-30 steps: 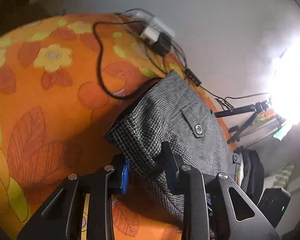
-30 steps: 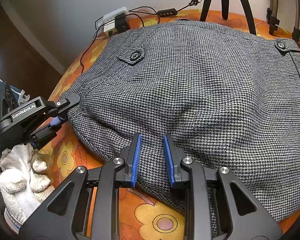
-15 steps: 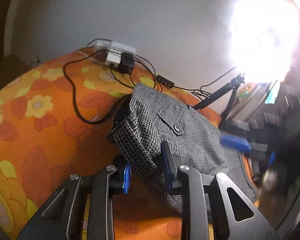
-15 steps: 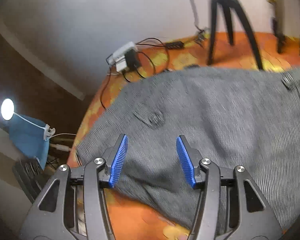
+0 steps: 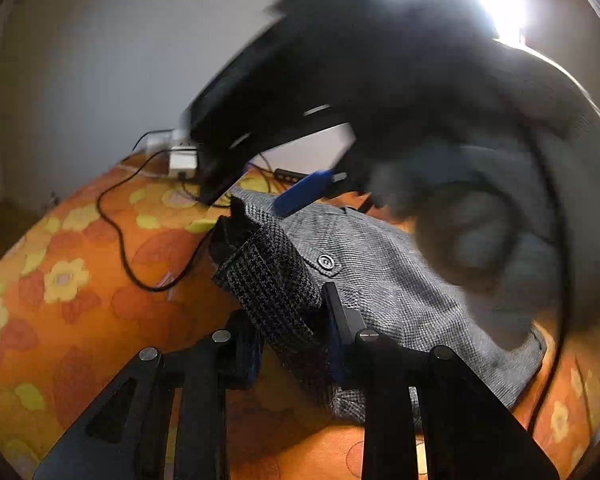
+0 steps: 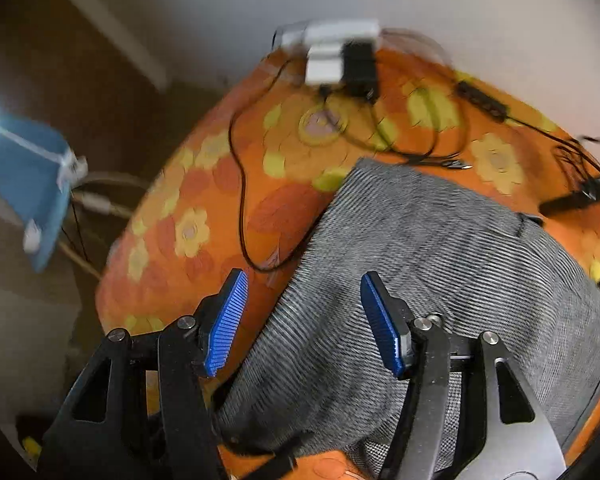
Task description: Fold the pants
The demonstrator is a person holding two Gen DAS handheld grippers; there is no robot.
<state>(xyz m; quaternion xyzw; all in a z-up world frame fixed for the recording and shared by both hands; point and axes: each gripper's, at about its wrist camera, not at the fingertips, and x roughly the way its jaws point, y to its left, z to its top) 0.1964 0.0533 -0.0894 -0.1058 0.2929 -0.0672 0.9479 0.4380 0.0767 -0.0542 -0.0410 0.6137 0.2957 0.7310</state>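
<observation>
The grey houndstooth pants (image 5: 380,276) lie folded on the orange flowered cloth (image 5: 80,280). My left gripper (image 5: 292,336) is shut on a bunched edge of the pants and holds it raised off the cloth. A buttoned pocket (image 5: 325,261) shows just beyond. My right gripper (image 6: 304,320) is open and empty, hovering over the pants' left edge (image 6: 420,248). In the left wrist view it is a blurred black shape with a blue pad (image 5: 304,194) above the pants.
A white power strip with black plugs (image 6: 332,56) and trailing black cables (image 6: 244,216) lie at the far end of the cloth near the wall. A blue lamp shade (image 6: 28,184) stands off the table's left edge. A bright light glares at the top in the left wrist view.
My right gripper opened wider and swung left over the pants' left edge, crossing into the left wrist view. My left gripper kept its hold and lifted the bunched edge.
</observation>
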